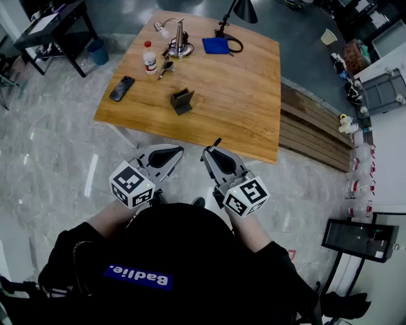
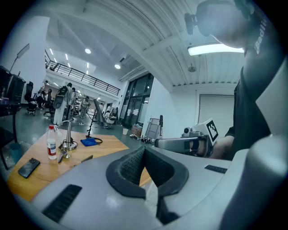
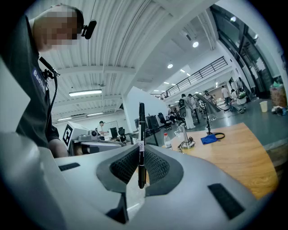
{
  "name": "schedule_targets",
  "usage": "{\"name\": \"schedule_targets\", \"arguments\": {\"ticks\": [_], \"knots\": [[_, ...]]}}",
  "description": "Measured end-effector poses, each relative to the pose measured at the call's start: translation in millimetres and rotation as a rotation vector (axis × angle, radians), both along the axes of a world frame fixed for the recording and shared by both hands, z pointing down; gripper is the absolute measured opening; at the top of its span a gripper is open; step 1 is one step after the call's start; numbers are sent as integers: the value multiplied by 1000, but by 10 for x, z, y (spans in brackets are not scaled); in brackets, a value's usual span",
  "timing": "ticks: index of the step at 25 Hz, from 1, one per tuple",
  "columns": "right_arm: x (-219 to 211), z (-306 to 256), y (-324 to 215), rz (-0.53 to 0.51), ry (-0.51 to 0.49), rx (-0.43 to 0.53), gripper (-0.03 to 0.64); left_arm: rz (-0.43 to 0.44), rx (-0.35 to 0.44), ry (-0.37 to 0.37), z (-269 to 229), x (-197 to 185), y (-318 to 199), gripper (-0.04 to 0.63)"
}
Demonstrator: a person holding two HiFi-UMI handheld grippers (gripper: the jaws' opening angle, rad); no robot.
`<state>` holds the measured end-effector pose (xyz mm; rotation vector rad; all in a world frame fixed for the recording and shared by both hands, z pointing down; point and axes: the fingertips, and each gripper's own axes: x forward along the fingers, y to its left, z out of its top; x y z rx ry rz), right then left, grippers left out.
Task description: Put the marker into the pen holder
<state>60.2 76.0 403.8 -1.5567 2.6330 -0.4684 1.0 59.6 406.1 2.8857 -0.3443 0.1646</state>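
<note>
The pen holder (image 1: pixel 182 101), a small dark angular stand, sits near the middle of the wooden table (image 1: pixel 247 108). My right gripper (image 1: pixel 208 152) is held below the table's near edge and is shut on a black marker (image 1: pixel 216 143). In the right gripper view the marker (image 3: pixel 141 139) stands upright between the jaws of that gripper (image 3: pixel 141 152), its upper end well above them. My left gripper (image 1: pixel 180 151) hovers beside the right one, shut with nothing in it (image 2: pixel 144 152). Neither gripper is over the table.
On the table's far left lie a dark phone (image 1: pixel 122 88), a small bottle (image 1: pixel 150 58) and a metal lamp base (image 1: pixel 179 44). A blue cloth (image 1: pixel 216 45) lies at the far side beside a black lamp (image 1: pixel 244 9). A low wooden bench (image 1: pixel 317 130) runs along the right.
</note>
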Motion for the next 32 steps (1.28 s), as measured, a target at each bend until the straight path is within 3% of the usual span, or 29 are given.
{"name": "schedule_targets", "arguments": {"ticks": [16, 32], "knots": [[-205, 31, -207, -17, -4, 1, 37, -6, -8, 7, 47, -168, -184, 9], [-636, -273, -981, 55, -11, 61, 37, 9, 27, 47, -144, -876, -896, 9]]}}
